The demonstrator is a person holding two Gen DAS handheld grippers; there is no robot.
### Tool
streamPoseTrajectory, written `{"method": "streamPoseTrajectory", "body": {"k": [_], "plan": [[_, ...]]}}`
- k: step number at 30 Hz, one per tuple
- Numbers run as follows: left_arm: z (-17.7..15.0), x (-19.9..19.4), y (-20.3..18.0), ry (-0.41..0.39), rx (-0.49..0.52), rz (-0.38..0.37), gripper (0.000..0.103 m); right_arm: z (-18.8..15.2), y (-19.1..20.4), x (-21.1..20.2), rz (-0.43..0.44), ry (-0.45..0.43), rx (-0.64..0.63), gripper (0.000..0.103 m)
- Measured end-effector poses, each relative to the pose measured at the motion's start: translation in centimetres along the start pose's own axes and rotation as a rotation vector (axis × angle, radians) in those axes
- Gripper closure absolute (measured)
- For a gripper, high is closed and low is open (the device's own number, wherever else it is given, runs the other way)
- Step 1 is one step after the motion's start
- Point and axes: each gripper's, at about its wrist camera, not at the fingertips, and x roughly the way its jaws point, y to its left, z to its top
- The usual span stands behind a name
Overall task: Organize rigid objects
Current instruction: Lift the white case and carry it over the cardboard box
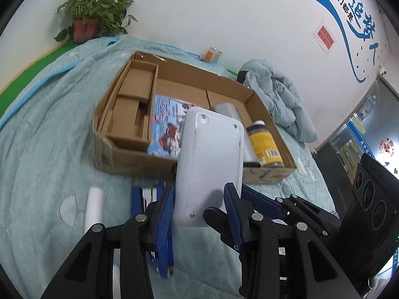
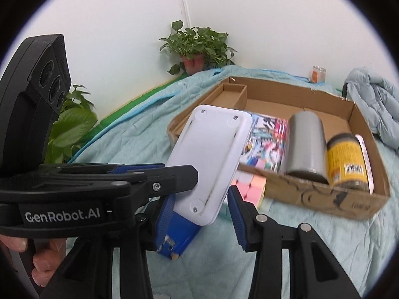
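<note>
A white flat plastic device (image 1: pixel 209 167) with screws in its back stands upright between the blue pads of both grippers, in front of the cardboard box (image 1: pixel 119 157). My left gripper (image 1: pixel 199 196) is shut on its lower end. My right gripper (image 2: pixel 202 206) also clamps its lower end (image 2: pixel 212 159), crossing the left one. In the box lie a colourful booklet (image 2: pixel 266 139), a grey cylinder (image 2: pixel 306 147) and a yellow-labelled bottle (image 2: pixel 349 162). A pastel cube (image 2: pixel 249 184) sits on the blanket before the box.
The box rests on a light-green blanket (image 1: pixel 49 129) on a bed. A white roll (image 1: pixel 93 206) lies left of the grippers. A blue jacket (image 1: pixel 279 94) is bunched at the right. Potted plants (image 2: pixel 199 44) and a jar (image 2: pixel 318 73) stand by the wall.
</note>
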Motion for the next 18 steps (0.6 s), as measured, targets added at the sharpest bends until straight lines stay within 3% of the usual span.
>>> {"method": "streamPoseTrajectory", "body": {"k": [12, 18], "plan": [[8.7, 5.0, 2.0, 0.001, 0.016, 0.011, 0.065, 5.7, -1.5, 4.6, 0.000, 0.022, 0.032, 0.060], [10.0, 8.7, 3.1, 0.055, 0.007, 0.025, 0.065, 6.0, -2.9, 7.3, 0.012, 0.090, 0.062, 0.060]]}}
